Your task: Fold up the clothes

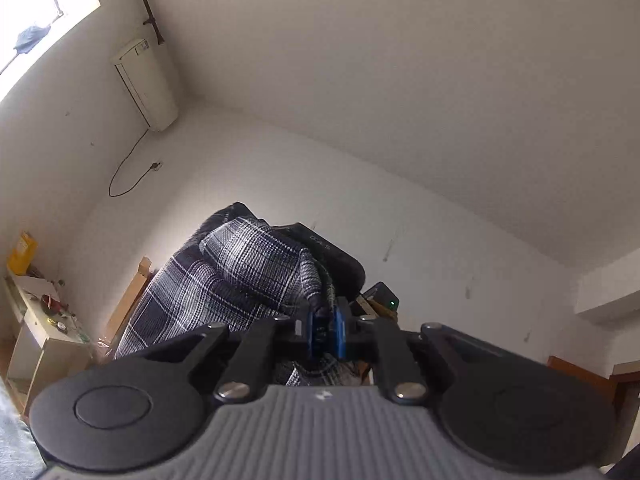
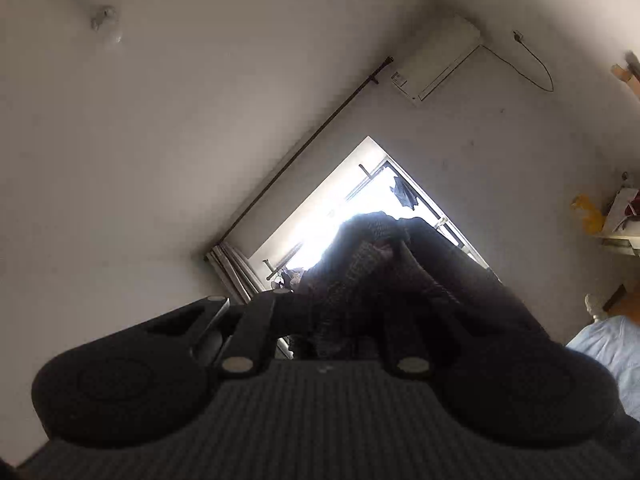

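- The left tongs [image 1: 325, 330] are nearly closed, their blue fingertips [image 1: 339, 326] pinching the edge of a dark plaid garment [image 1: 236, 276].
- The plaid garment bunches up just ahead of these tongs and drapes below them.
- The right tongs [image 2: 362, 280] are clamped on dark cloth [image 2: 372, 248], backlit by the window [image 2: 352, 196] beyond.
- An air conditioner [image 1: 146, 82] hangs on the wall far ahead, to the left.
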Tool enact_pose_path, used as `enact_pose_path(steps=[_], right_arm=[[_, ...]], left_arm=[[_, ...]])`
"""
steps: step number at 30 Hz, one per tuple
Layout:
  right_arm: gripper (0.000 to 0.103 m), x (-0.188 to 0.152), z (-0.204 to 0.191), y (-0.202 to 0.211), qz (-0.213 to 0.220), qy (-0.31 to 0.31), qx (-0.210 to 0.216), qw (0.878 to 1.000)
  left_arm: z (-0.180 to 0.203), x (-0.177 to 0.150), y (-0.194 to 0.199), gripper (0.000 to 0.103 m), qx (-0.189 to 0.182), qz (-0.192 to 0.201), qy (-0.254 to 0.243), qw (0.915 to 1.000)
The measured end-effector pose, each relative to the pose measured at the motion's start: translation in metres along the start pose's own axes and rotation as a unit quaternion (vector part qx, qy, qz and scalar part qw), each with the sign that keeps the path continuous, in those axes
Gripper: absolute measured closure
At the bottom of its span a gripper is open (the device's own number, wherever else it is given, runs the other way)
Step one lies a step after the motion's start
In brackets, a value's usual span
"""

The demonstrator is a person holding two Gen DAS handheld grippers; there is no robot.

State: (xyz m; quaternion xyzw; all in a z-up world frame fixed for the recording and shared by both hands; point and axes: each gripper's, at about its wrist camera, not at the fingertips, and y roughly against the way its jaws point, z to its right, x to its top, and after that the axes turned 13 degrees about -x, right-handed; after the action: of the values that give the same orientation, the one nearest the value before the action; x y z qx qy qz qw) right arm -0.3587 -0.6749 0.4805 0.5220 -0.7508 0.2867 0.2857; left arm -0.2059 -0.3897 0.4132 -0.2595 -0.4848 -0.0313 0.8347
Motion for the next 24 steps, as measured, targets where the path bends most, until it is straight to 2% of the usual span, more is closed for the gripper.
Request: enact_pose_path(steps=[4,7,11,14,16,19,24], right_arm=[[0.092,-0.013,-0.001,-0.021,-0.018,0.010,0.003,1.000],[0.092,-0.040,0.010,-0.041,-0.044,0.012,0.010,0.999],[0.092,-0.094,0.037,-0.074,-0.097,0.005,0.021,0.995],[0.092,-0.153,0.063,-0.100,-0.146,-0.009,0.039,0.988],[0.092,-0.201,0.080,-0.119,-0.187,-0.024,0.052,0.981],[0.092,-0.283,0.099,-0.146,-0.249,-0.050,0.067,0.965],[0.092,-0.435,0.110,-0.182,-0.351,-0.092,0.082,0.928]], left_arm=[[-0.010,-0.014,0.014,0.091,0.021,-0.007,0.005,0.9997],[-0.030,-0.035,0.035,0.091,0.049,-0.011,0.018,0.9986],[-0.050,-0.068,0.089,0.091,0.105,-0.009,0.027,0.9941],[-0.066,-0.096,0.141,0.091,0.160,0.001,0.046,0.9861],[-0.083,-0.111,0.181,0.091,0.202,0.008,0.066,0.9772],[-0.097,-0.134,0.237,0.091,0.273,0.003,0.072,0.9592],[-0.104,-0.173,0.348,0.091,0.381,0.007,0.106,0.9185]])
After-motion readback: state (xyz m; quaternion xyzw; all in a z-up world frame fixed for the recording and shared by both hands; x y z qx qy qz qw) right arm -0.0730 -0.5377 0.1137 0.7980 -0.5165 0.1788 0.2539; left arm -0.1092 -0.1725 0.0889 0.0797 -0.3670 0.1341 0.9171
